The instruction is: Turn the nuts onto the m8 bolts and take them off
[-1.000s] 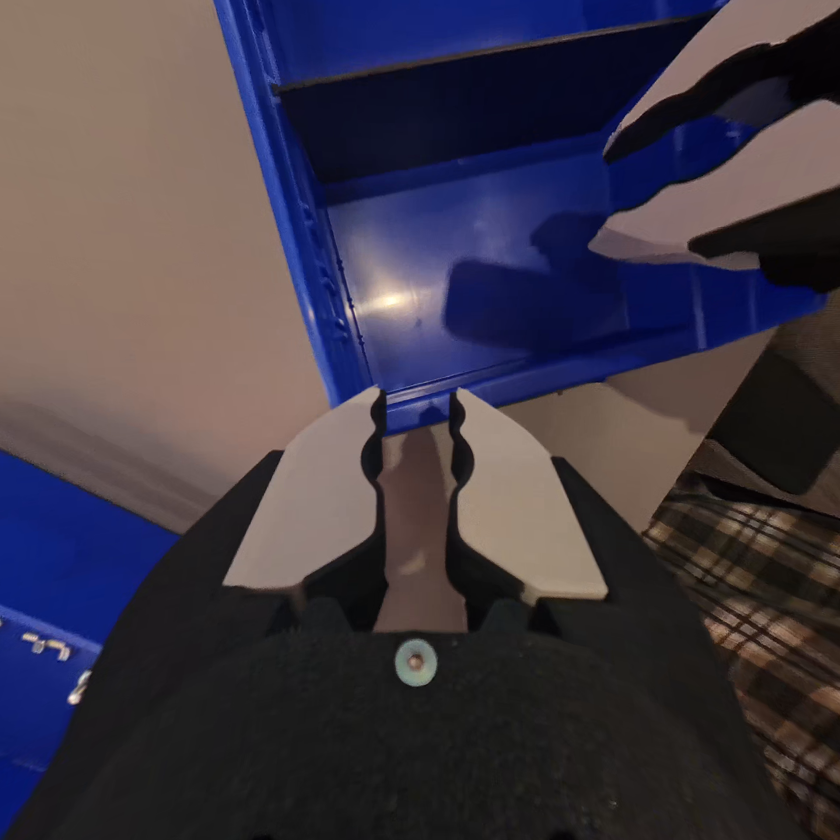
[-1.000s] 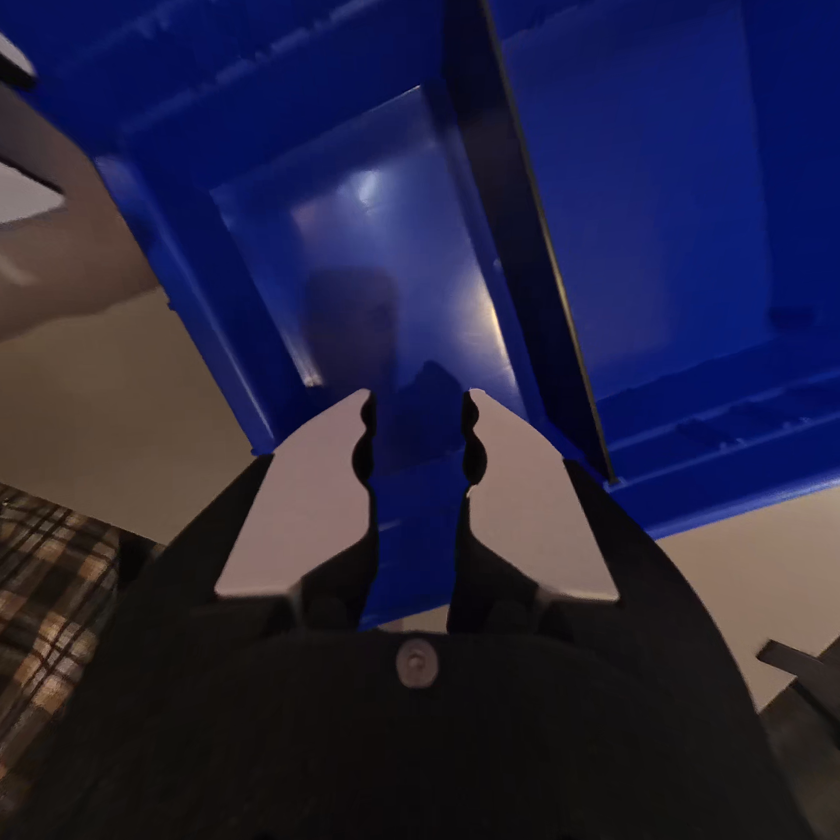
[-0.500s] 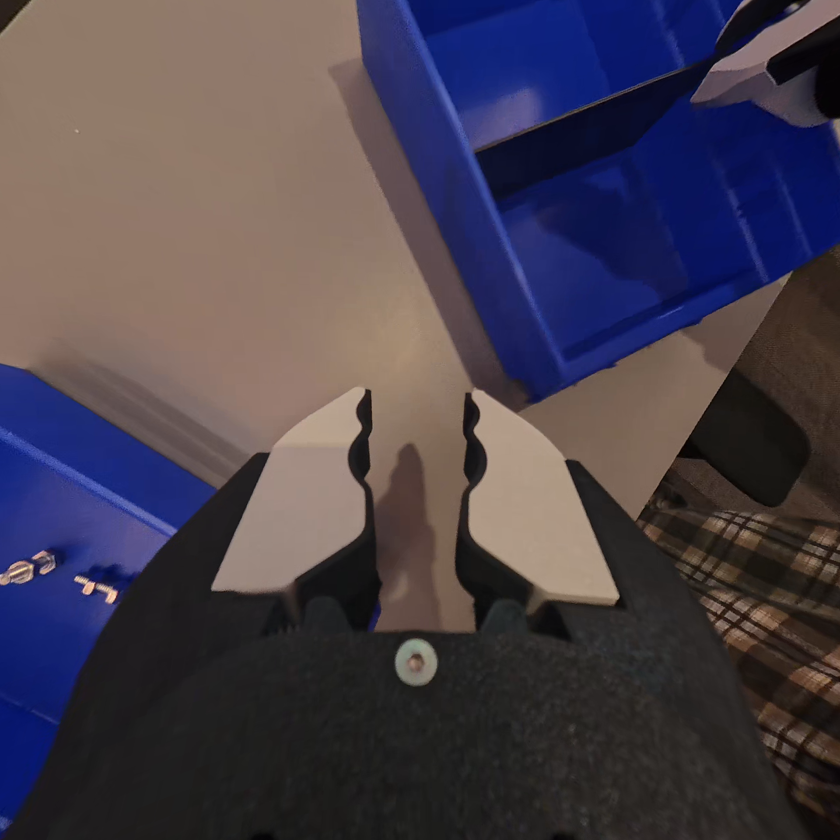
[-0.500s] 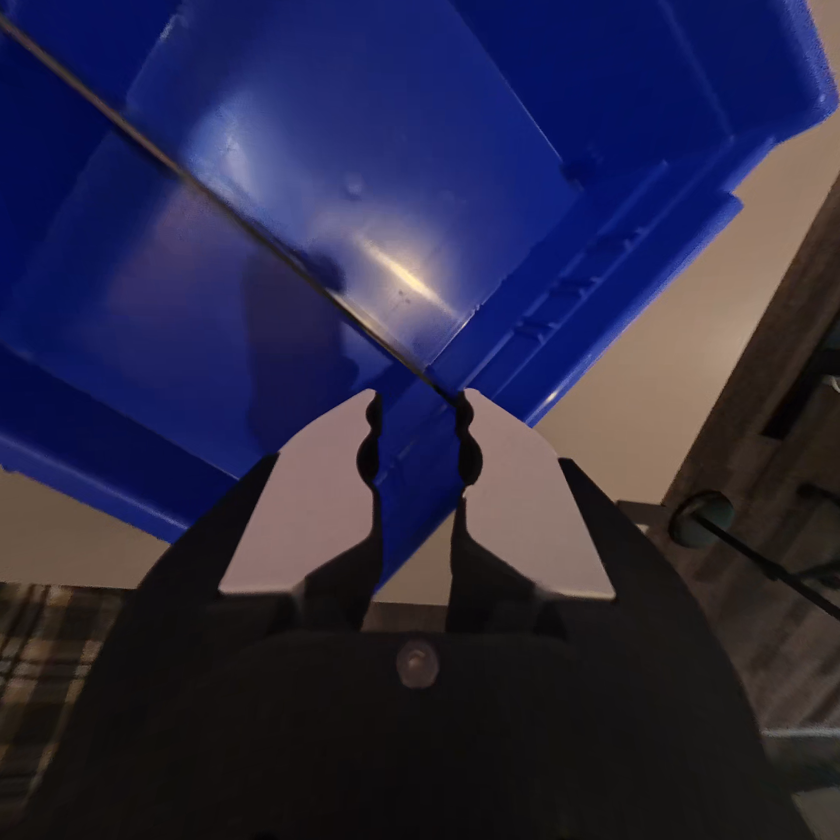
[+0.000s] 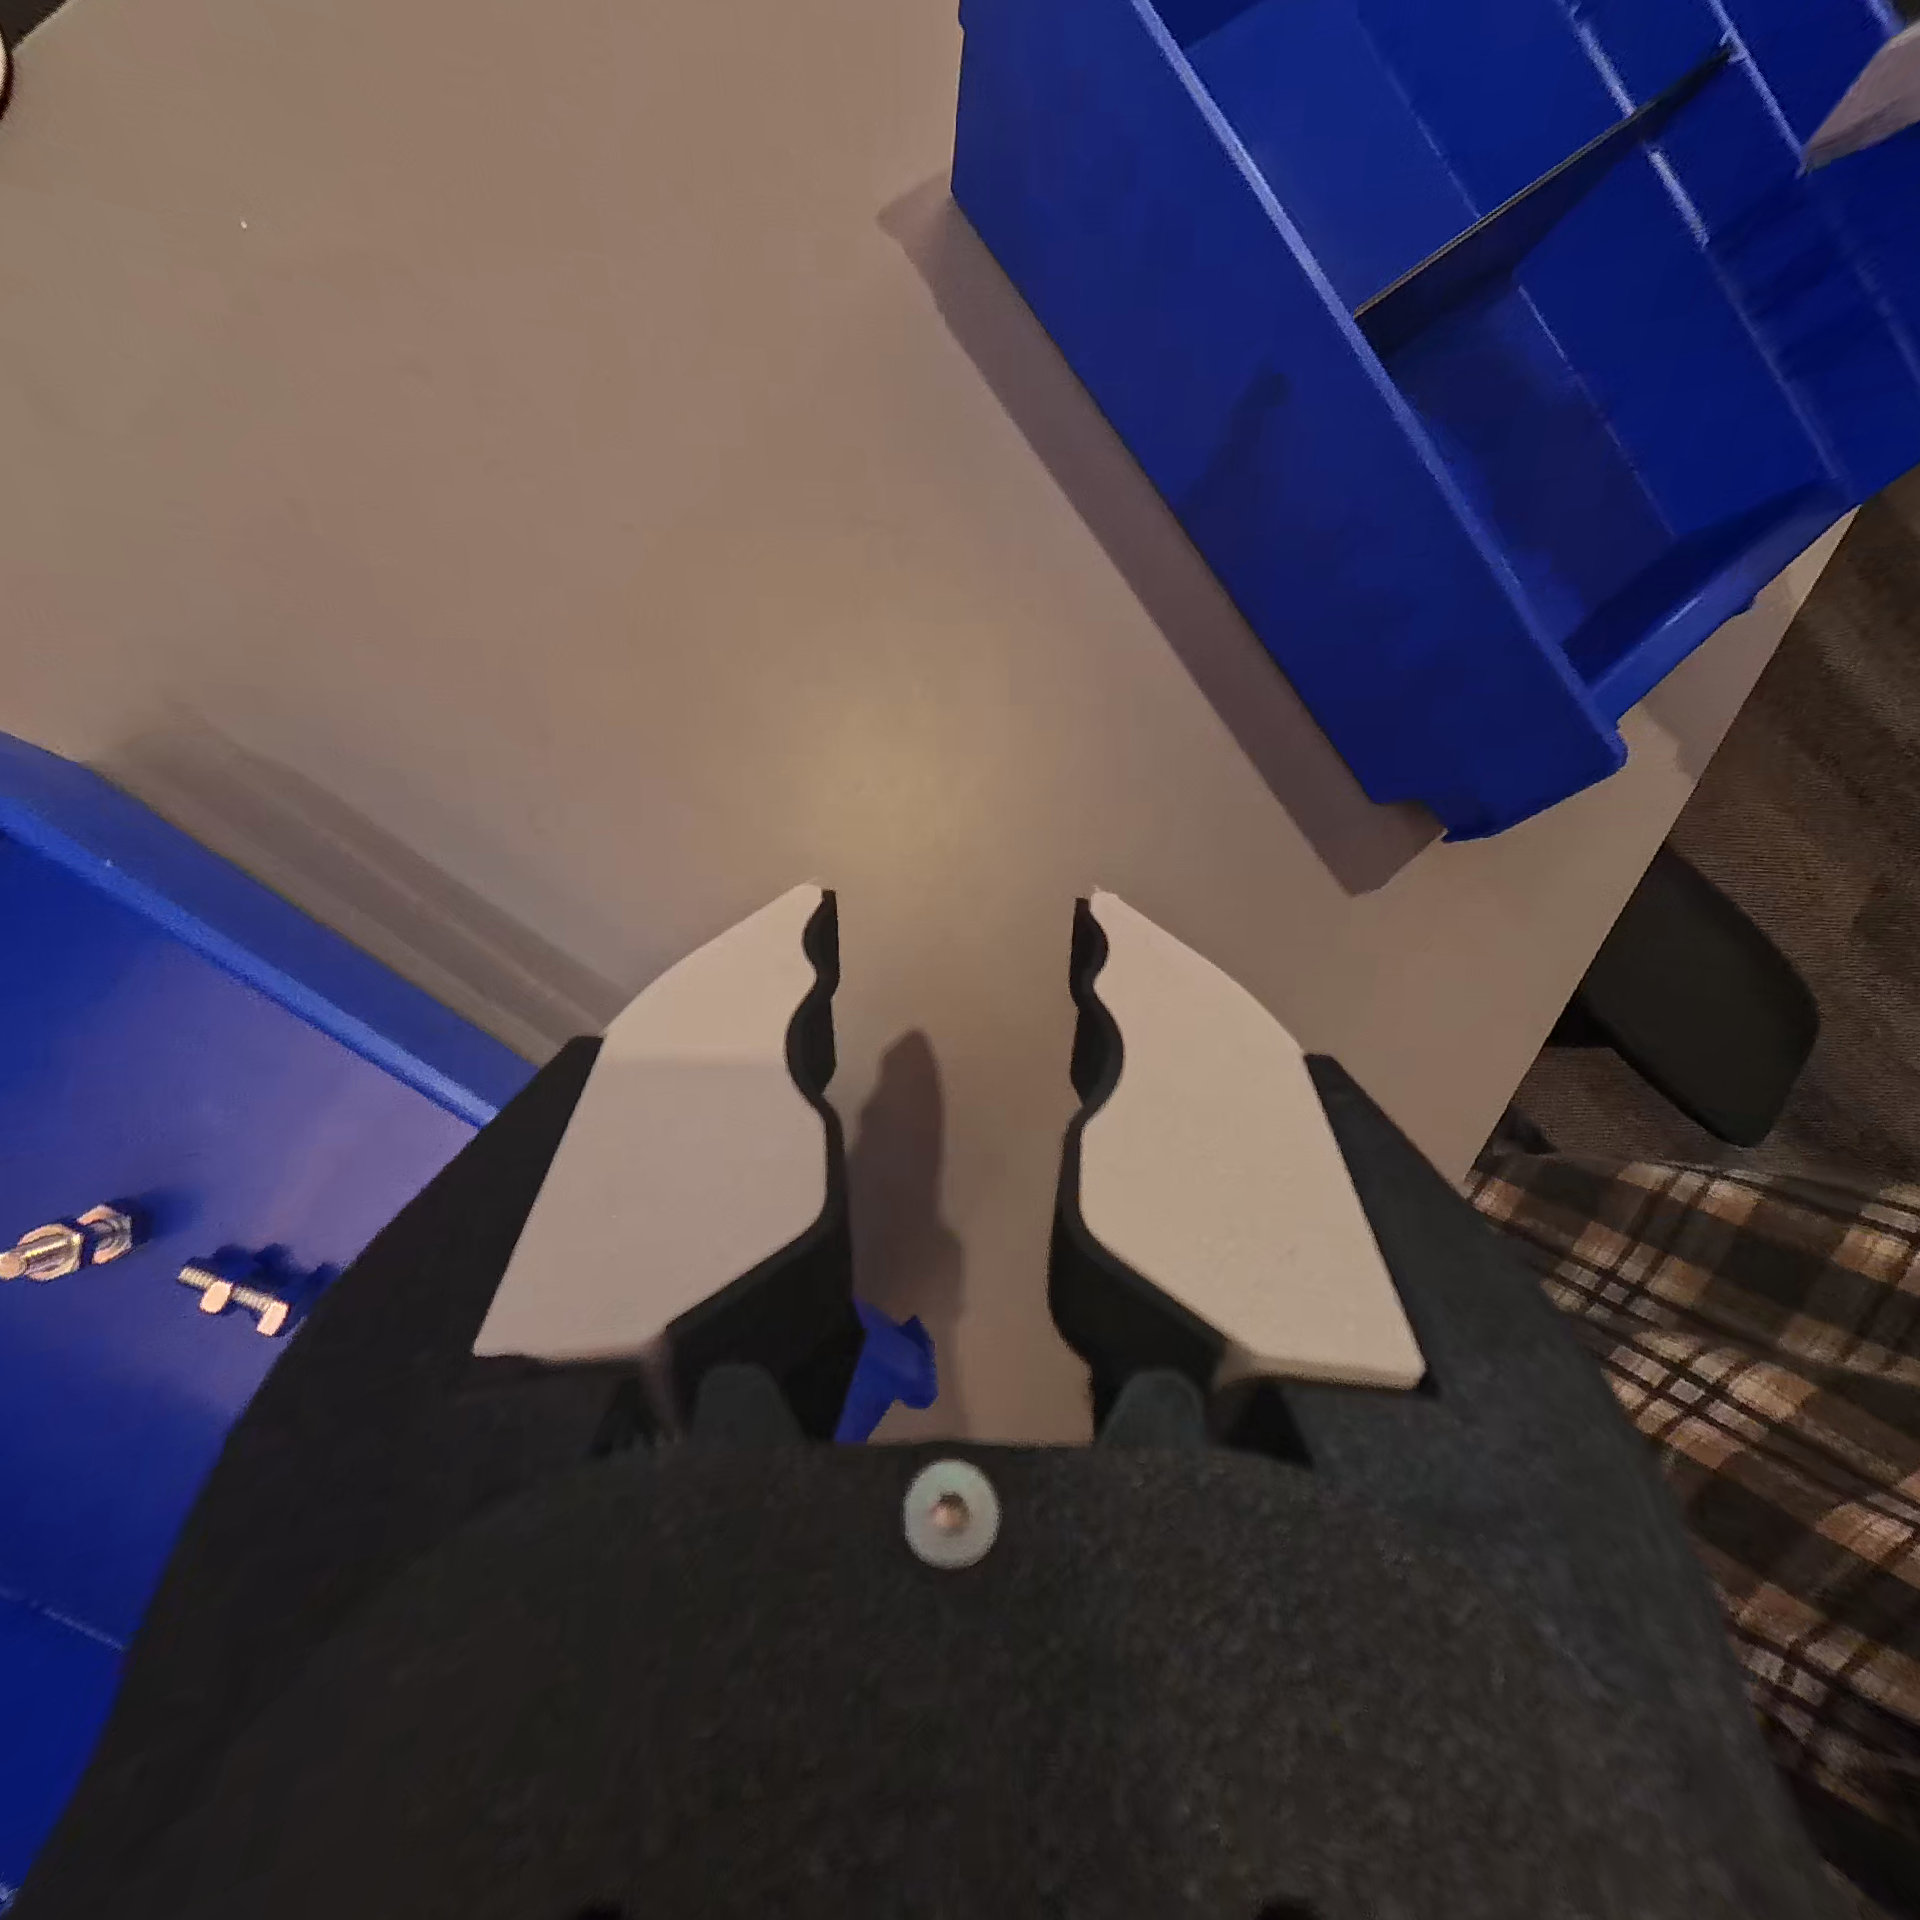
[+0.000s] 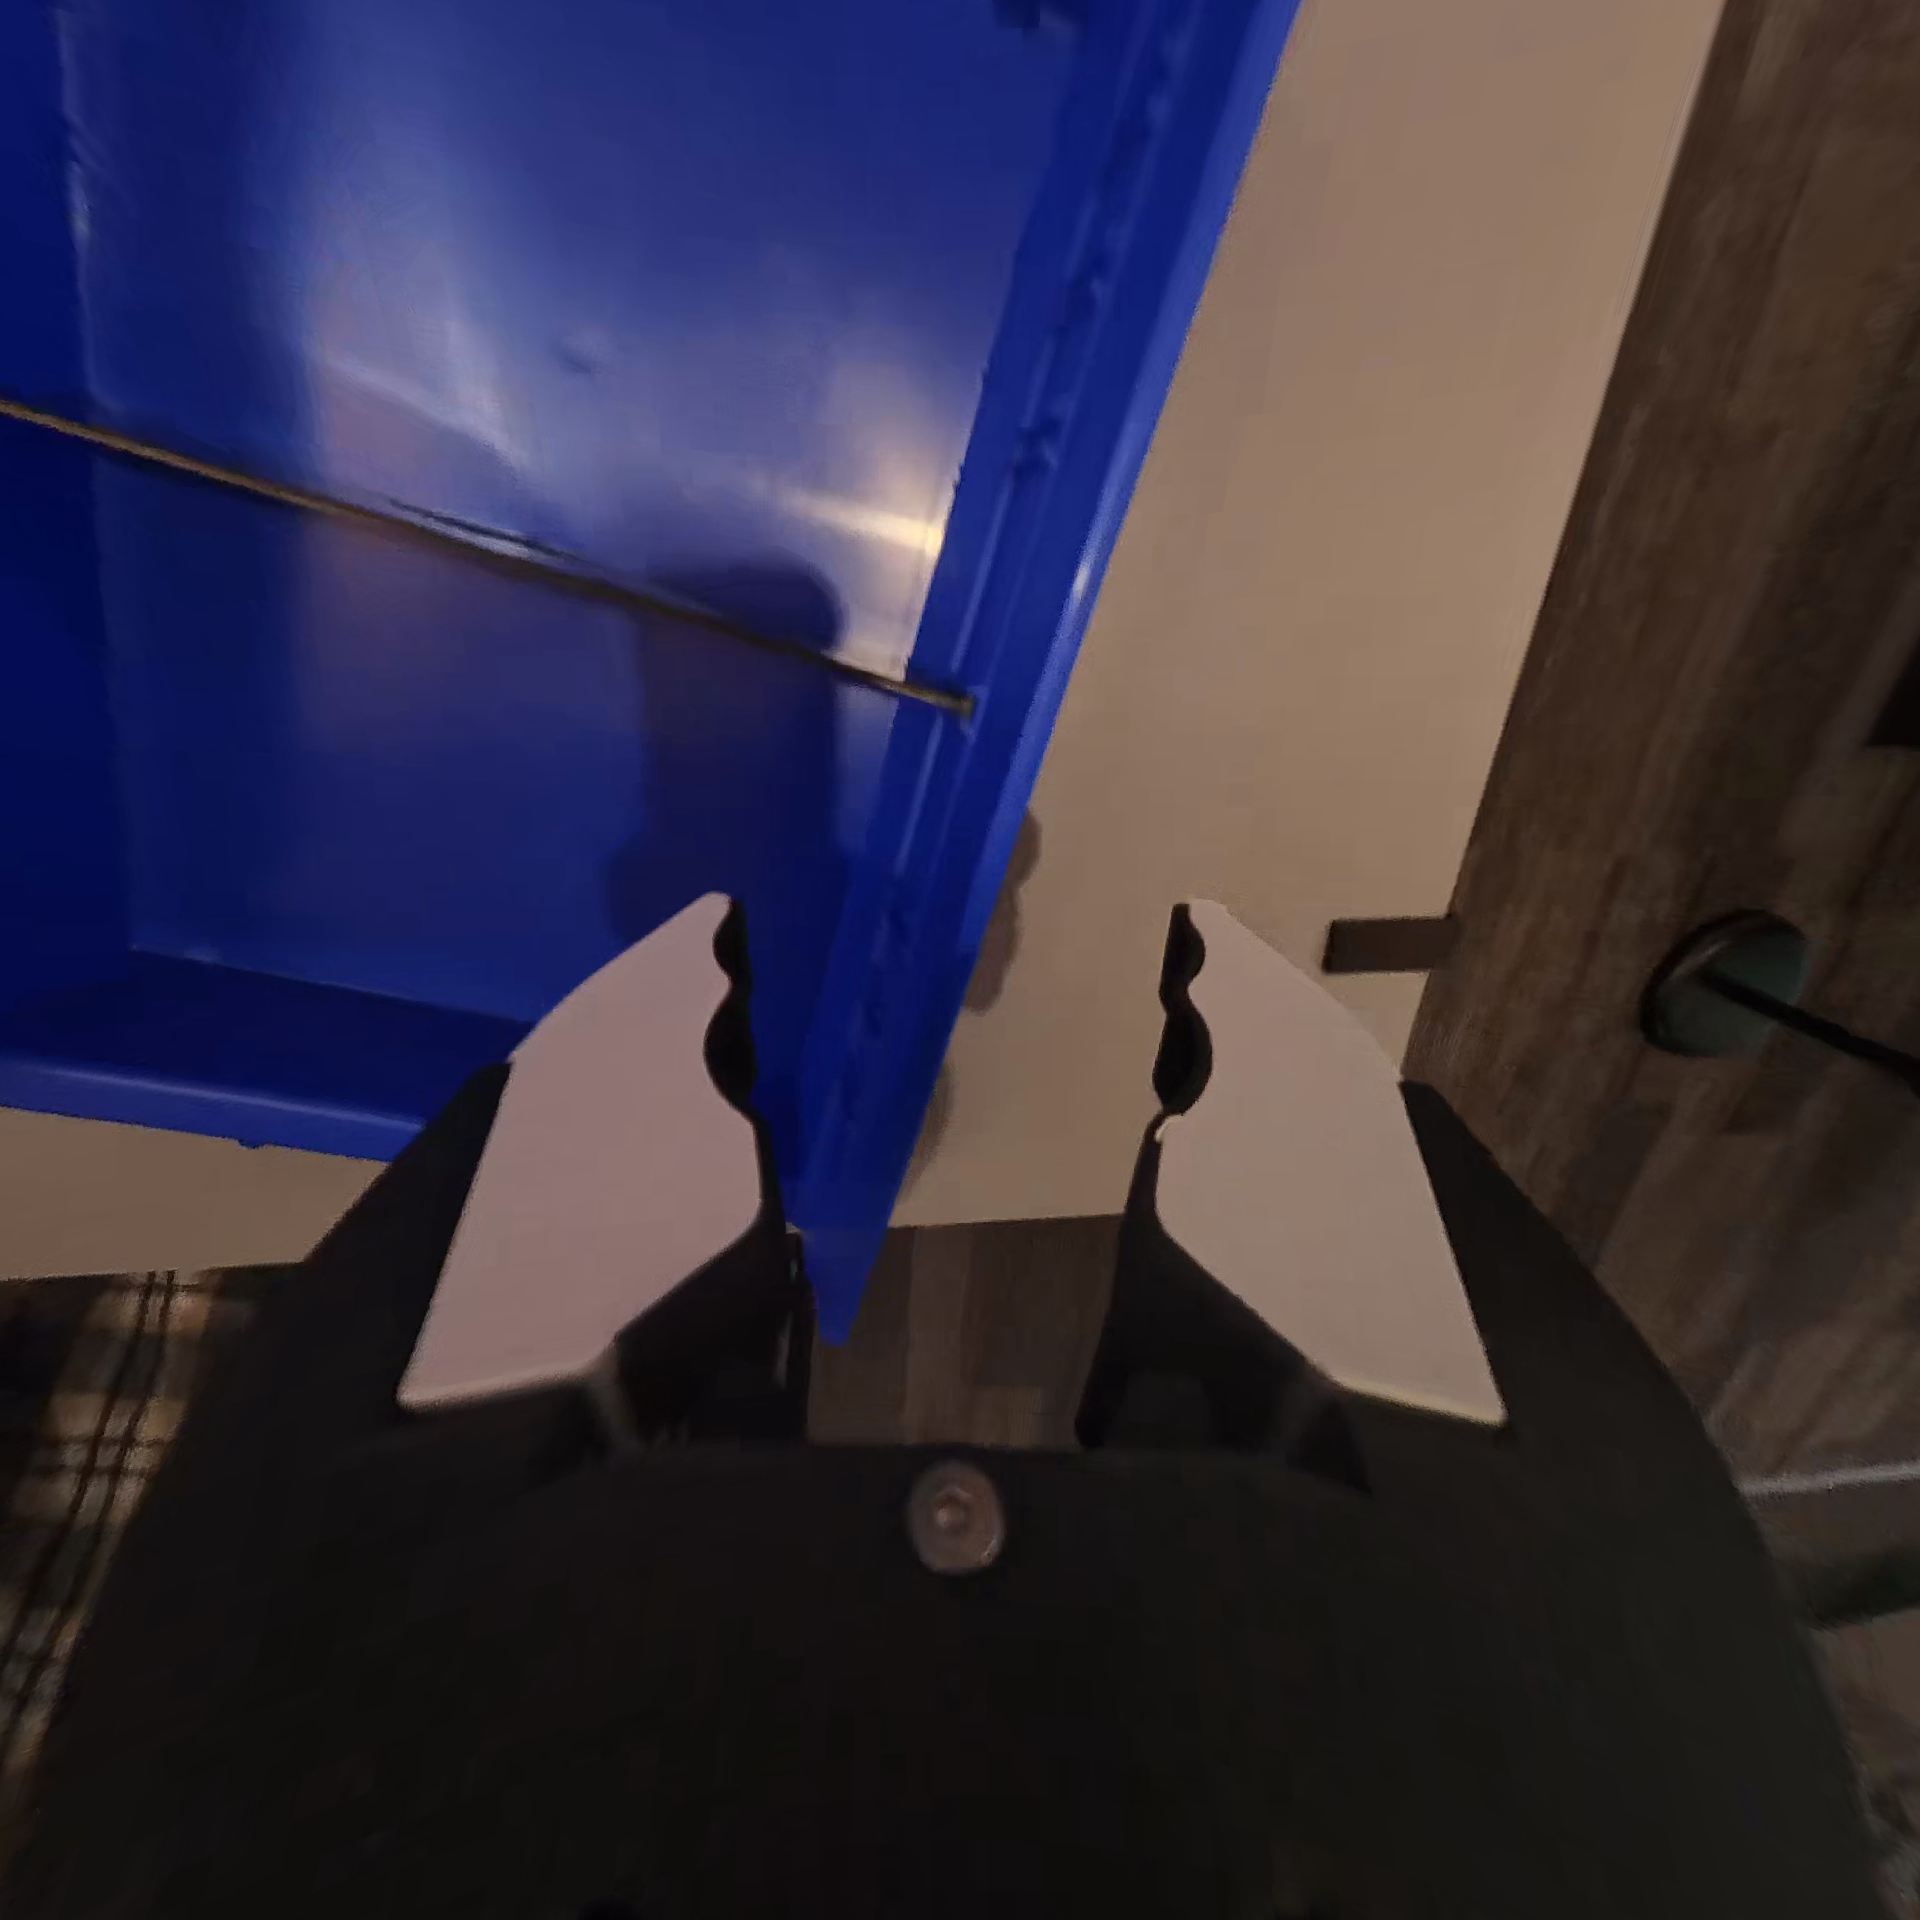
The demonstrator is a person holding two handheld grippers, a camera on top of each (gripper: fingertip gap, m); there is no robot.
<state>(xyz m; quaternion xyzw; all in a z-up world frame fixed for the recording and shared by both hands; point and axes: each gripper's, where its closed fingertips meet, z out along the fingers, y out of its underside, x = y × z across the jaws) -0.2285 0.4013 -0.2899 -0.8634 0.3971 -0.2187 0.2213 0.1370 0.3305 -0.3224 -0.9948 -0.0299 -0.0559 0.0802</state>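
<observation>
My left gripper [image 5: 954,914] is open and empty over the bare beige table [image 5: 520,468]. At the left, a blue bin [image 5: 208,1018] holds a silver bolt with a nut on it [image 5: 73,1242] and a smaller bolt [image 5: 234,1288]. A second blue bin [image 5: 1195,416] with a black divider [image 5: 1538,177] stands at the upper right. My right gripper [image 6: 954,920] is open and empty over that bin [image 6: 520,260]. The bin's right wall [image 6: 966,727] shows between its jaws. A tip of the right gripper [image 5: 1860,135] shows in the left wrist view.
The two compartments either side of the divider [image 6: 468,540] show no parts. The table edge [image 6: 1299,520] runs just right of the bin, with wood floor [image 6: 1714,675] and a round dark object [image 6: 1725,982] beyond. Plaid fabric [image 5: 1714,1403] and a black armrest [image 5: 1694,1018] lie at the near right. My right fingertips sit around 40 cm from my left ones. My right gripper's tips are some 30 cm from the black armrest [image 5: 1694,1018].
My left gripper drew back from the divided bin and opened wider; the bin with bolts came into view. My right gripper swung across to the bin's right wall and opened wider.
</observation>
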